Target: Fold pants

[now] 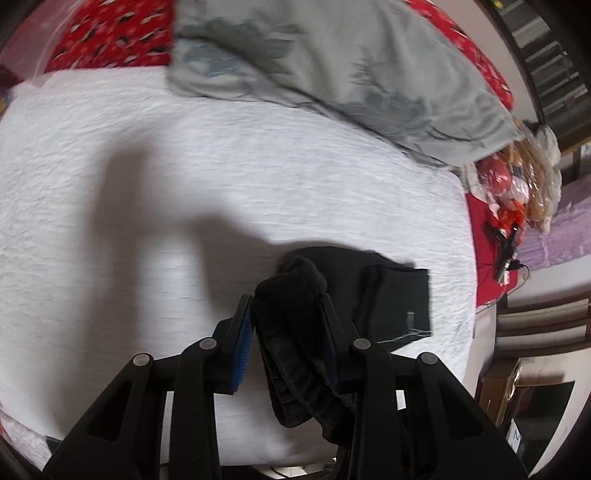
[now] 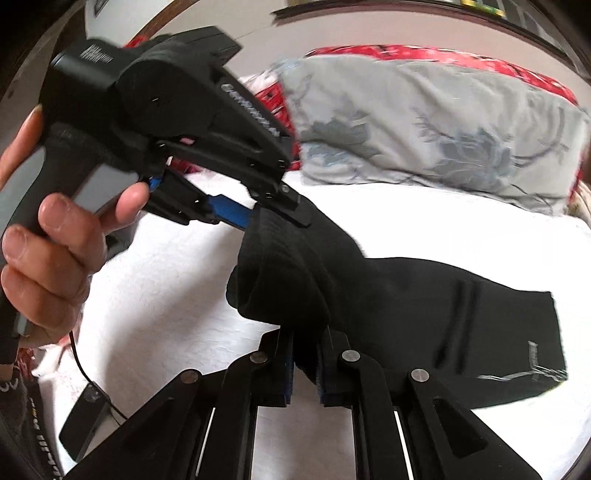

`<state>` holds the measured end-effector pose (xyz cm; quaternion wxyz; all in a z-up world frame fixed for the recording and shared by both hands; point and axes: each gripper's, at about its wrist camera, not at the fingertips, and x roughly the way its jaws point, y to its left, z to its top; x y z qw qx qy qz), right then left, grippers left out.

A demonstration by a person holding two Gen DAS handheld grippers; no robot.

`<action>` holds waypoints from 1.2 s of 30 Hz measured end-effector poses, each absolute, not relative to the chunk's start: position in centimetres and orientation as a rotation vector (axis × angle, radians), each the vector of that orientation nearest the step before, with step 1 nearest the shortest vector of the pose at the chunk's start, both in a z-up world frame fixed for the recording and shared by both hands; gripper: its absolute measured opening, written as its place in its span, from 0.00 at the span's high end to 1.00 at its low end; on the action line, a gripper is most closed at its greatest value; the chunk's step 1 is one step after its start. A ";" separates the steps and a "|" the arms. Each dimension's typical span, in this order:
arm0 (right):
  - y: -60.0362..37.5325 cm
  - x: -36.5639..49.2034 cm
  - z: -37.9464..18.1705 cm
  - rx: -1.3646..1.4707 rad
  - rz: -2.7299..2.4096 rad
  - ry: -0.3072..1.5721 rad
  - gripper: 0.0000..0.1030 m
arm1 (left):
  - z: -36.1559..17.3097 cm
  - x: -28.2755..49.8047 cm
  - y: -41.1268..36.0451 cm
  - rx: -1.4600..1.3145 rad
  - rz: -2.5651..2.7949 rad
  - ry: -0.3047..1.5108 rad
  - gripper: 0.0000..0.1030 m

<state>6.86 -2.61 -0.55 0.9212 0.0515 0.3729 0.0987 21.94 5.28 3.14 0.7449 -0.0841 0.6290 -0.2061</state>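
Note:
The black pants (image 2: 424, 317) lie partly on the white bed (image 2: 155, 295), with one thick bunched end lifted off it. My left gripper (image 1: 287, 302) is shut on that bunched black fabric (image 1: 291, 332), which hangs down between its fingers. In the right wrist view the left gripper (image 2: 275, 219) clamps the top of the bunch, held by a bare hand (image 2: 55, 240). My right gripper (image 2: 306, 338) is shut on the lower fold of the same bunch. The flat part of the pants (image 1: 395, 306) rests on the bed to the right, showing a small grey label.
A grey flowered pillow (image 1: 332, 66) lies at the far side of the bed (image 1: 184, 166) over a red patterned cover (image 1: 110, 33). Plastic-wrapped items (image 1: 517, 177) and a red cloth (image 1: 487, 251) lie past the bed's right edge. Brown furniture stands at right.

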 end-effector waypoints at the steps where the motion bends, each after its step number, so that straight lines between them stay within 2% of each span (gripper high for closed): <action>1: -3.6 6.7 -0.3 0.119 0.194 0.763 0.92 | 3.3 21.7 3.7 -0.178 -0.463 1.374 0.70; 8: -13.4 4.8 -0.5 0.317 0.108 0.783 0.92 | 1.5 20.9 -7.9 -0.083 -0.512 1.421 0.70; 16: -24.7 4.0 -5.2 0.603 0.016 0.883 0.92 | -3.1 19.6 -18.8 0.119 -0.503 1.482 0.69; 18: -26.4 4.0 -6.3 0.672 0.028 0.911 0.87 | -2.9 19.3 -19.6 0.136 -0.513 1.488 0.69; 24: -29.2 3.7 -7.5 0.816 0.127 0.959 0.79 | 0.8 20.5 -16.0 -0.015 -0.568 1.455 0.68; 26: -30.2 3.2 -6.7 0.822 0.161 0.949 0.79 | 2.5 20.8 -12.5 -0.064 -0.540 1.380 0.61; 27: -30.6 2.9 -6.2 0.815 0.164 0.936 0.77 | 2.9 20.9 -10.9 -0.075 -0.517 1.344 0.51; 28: -31.3 2.5 -5.8 0.813 0.161 0.919 0.75 | 3.0 21.1 -8.9 -0.088 -0.480 1.304 0.46; 29: -32.2 2.1 -4.9 0.818 0.147 0.881 0.67 | 2.8 21.2 -7.1 -0.110 -0.448 1.281 0.46; 30: -32.7 2.0 -4.4 0.819 0.129 0.855 0.54 | 2.2 21.2 -6.0 -0.135 -0.431 1.289 0.46; 32: -33.3 2.8 -3.6 0.807 0.096 0.831 0.41 | 0.1 21.4 -3.9 -0.238 -0.419 1.347 0.46; 36: -32.6 6.5 -3.3 0.755 0.122 0.872 0.41 | -2.8 21.0 -3.3 -0.285 -0.412 1.406 0.46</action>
